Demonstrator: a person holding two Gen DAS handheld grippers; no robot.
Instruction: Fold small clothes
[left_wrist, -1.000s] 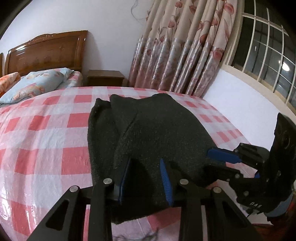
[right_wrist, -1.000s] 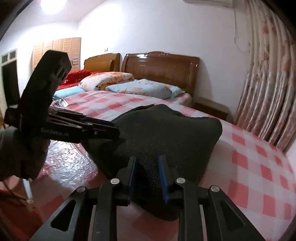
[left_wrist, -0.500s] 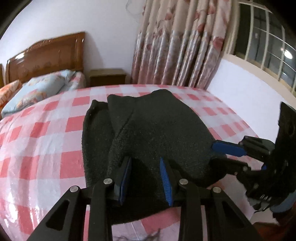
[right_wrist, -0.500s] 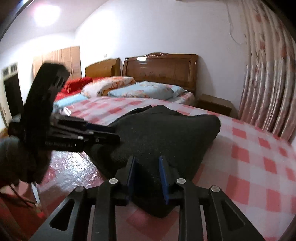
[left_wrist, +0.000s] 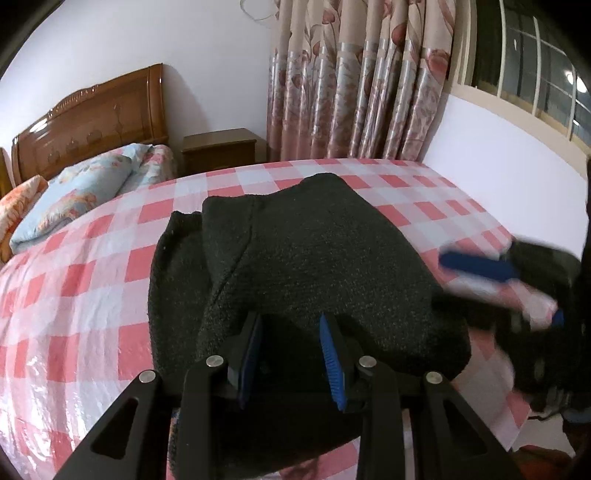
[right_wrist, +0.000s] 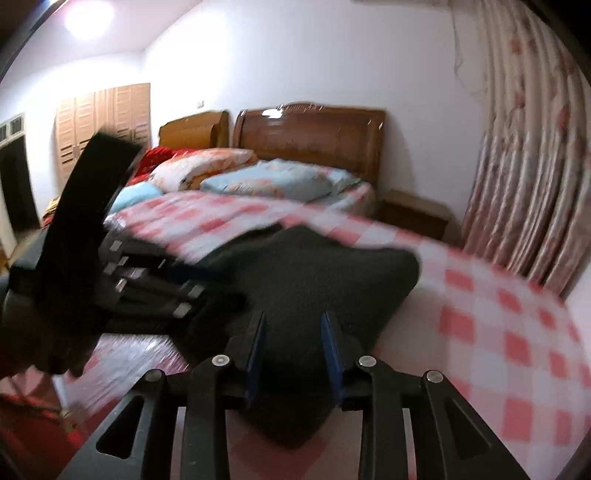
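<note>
Only the left wrist view shows the barred window (left_wrist: 535, 70); only the right shows the wardrobe (right_wrist: 105, 125). Left gripper (left_wrist: 291, 354) and right gripper (right_wrist: 293, 350) each grasp the black garment (left_wrist: 314, 258) on the pink-checked bed (left_wrist: 74, 295).

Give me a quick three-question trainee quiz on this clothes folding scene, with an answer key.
1. True or false: both the left gripper and the right gripper grip the black garment.
2. What pattern does the bedsheet have: A striped, B pink-and-white checked, C plain?
3. What stands between the headboard and the curtain?

Key: 1 true. 2 B. 3 a wooden nightstand.
</note>
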